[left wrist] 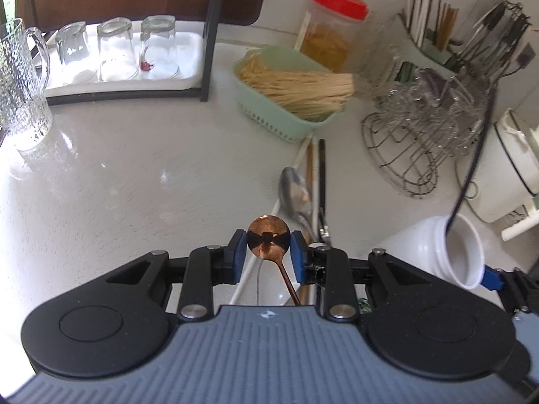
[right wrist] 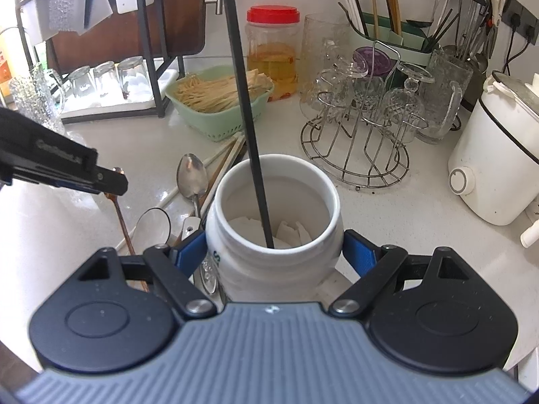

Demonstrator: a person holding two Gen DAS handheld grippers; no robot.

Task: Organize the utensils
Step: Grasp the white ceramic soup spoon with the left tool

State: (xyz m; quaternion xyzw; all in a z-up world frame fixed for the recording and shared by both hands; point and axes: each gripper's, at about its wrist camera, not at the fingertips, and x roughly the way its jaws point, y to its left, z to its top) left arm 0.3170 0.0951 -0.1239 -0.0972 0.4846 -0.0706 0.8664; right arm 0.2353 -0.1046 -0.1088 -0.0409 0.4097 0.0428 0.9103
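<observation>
My left gripper (left wrist: 267, 252) is shut on the bowl of a copper spoon (left wrist: 268, 239), whose handle (right wrist: 123, 222) slopes down to the utensil pile. My right gripper (right wrist: 274, 249) is shut on a white ceramic jar (right wrist: 276, 181) that holds one black chopstick (right wrist: 244, 101) leaning against the rim; the jar also shows at the right of the left wrist view (left wrist: 448, 249). On the counter left of the jar lie a silver spoon (right wrist: 191, 176), several chopsticks (right wrist: 224, 158) and a ladle (right wrist: 153, 224).
Behind stand a green basket of sticks (right wrist: 219, 101), a red-lidded jar (right wrist: 273, 50), a wire rack with glasses (right wrist: 363, 124), a utensil caddy (right wrist: 387, 33), a white cooker (right wrist: 495, 155) and a tray of upturned glasses (left wrist: 118, 50). A glass pitcher (left wrist: 20, 77) stands at far left.
</observation>
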